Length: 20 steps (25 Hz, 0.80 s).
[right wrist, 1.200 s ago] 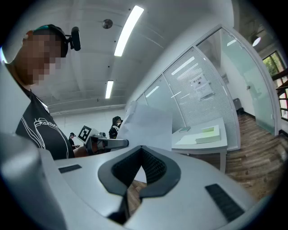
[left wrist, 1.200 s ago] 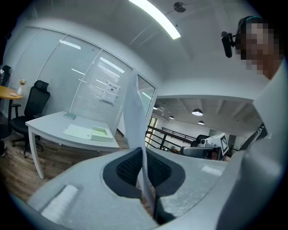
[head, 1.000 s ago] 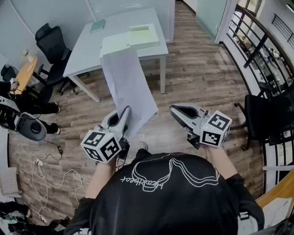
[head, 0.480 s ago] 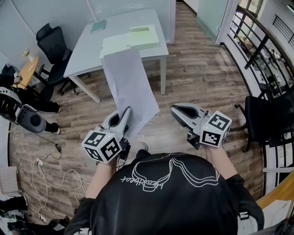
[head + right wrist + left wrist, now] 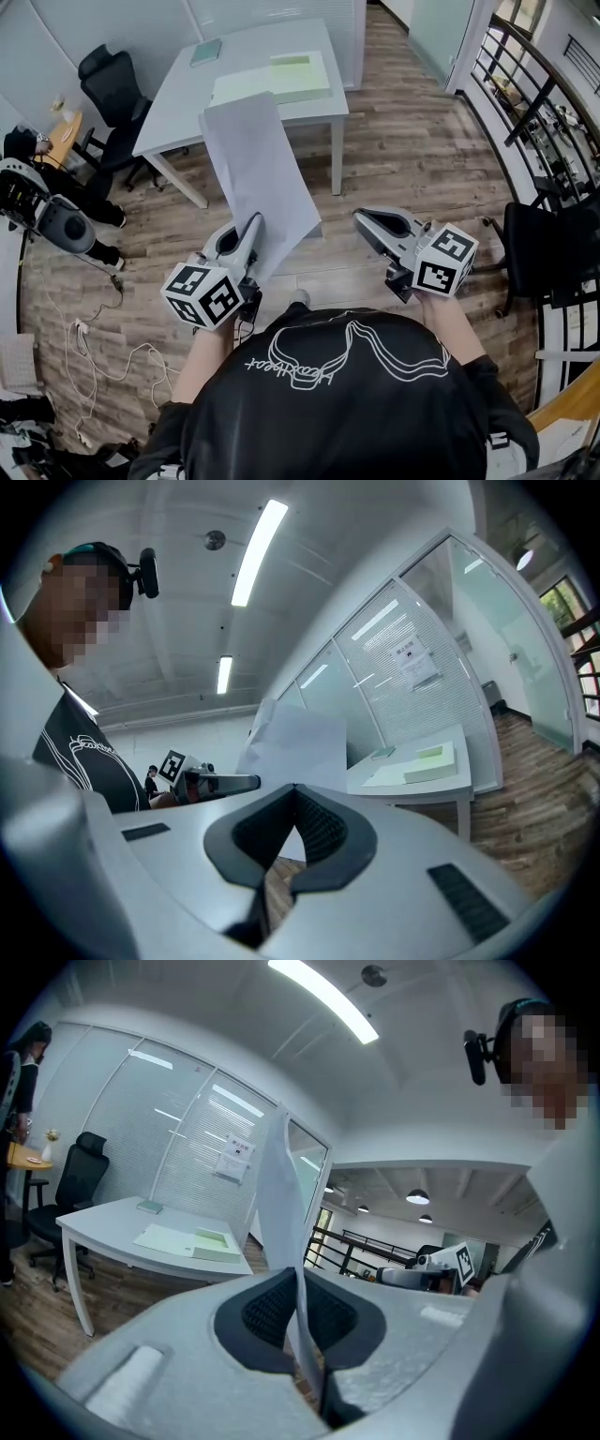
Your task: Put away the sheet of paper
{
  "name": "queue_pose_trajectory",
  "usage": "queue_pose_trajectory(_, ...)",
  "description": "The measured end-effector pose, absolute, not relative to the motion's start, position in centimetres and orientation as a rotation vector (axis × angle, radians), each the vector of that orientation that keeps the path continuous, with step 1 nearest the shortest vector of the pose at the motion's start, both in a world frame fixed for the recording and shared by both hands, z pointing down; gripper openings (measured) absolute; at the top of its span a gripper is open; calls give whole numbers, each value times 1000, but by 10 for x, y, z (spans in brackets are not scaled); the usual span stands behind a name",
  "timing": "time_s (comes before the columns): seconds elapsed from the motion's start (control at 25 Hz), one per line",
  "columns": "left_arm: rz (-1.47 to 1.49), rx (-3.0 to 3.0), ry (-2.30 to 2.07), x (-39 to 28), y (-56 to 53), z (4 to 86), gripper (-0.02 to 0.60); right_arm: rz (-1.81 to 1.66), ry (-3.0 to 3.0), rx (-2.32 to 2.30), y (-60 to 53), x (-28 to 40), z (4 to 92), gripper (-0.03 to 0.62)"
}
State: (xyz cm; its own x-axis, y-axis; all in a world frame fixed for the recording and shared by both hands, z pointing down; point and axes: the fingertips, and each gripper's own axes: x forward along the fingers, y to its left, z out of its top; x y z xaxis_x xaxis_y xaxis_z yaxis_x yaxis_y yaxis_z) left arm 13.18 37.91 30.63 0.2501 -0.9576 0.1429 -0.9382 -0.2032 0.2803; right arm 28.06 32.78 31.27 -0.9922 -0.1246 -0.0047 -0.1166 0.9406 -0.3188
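Note:
A white sheet of paper stands upright in front of me, and my left gripper is shut on its lower edge. In the left gripper view the sheet runs edge-on between the pressed pads. My right gripper hangs to the right of the sheet, apart from it, shut with nothing between its fingers. From the right gripper view the sheet and the left gripper show beyond the closed jaws. Ahead stands a grey table with a pale green folder on it.
A small teal book lies at the table's far end. Black office chairs stand at the left and at the right. A seated person, a white device and floor cables are at the left. A railing runs along the right.
The sheet's top has swung a little to the left while the left gripper keeps its hold. Both grippers have barely shifted.

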Motion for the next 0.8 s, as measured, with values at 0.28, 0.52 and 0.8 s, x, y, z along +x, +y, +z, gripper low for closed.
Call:
queue_pose_trajectory(0.28,-83,2212,-1768,114,358,312,11,-531,3050,-210,301,272,325,9)
queue_pose_trajectory(0.52,-91,2194,-1773,84,329,326,9,-568,3040,-239,269,252,341,9)
queue_pose_trajectory(0.8,-113,2170,-1751,21,275,340,9,-649,3037,-313,210,204,356,9)
